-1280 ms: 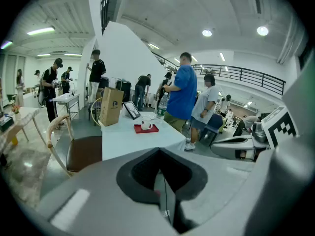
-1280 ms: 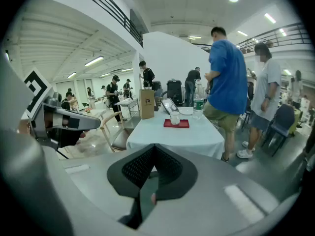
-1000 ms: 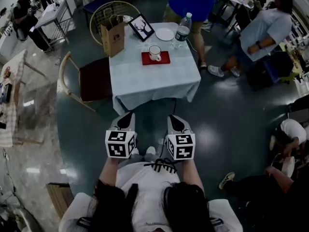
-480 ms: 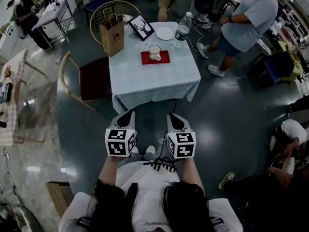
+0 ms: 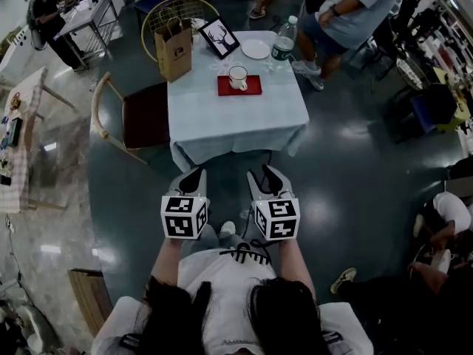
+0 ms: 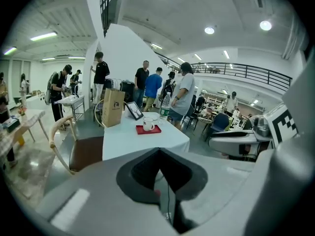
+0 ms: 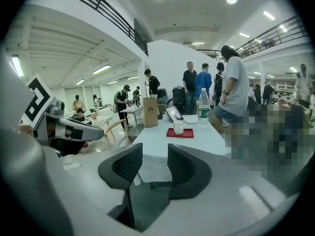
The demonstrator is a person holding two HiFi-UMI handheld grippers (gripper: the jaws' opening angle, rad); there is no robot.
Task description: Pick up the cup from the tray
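A white cup (image 5: 238,78) stands on a small red tray (image 5: 239,86) on the far half of a table with a pale cloth (image 5: 236,117). Both grippers hang close to my body, well short of the table's near edge. My left gripper (image 5: 194,178) is shut with nothing in it, its tips meeting in the left gripper view (image 6: 158,151). My right gripper (image 5: 264,177) is open and empty, with a clear gap between its pads (image 7: 155,163). The cup (image 6: 148,124) and tray (image 6: 148,130) show small and far ahead, as do the cup (image 7: 178,127) and tray (image 7: 180,132) in the right gripper view.
Behind the tray stand a brown paper bag (image 5: 173,50), a framed deer picture (image 5: 220,38), a white plate (image 5: 256,49) and a water bottle (image 5: 282,41). A wooden chair (image 5: 137,117) sits at the table's left. A person (image 5: 347,13) stands at the far right corner.
The right gripper's jaws have parted from shut to open. People behind the table have walked on. Both grippers stay at about the same place.
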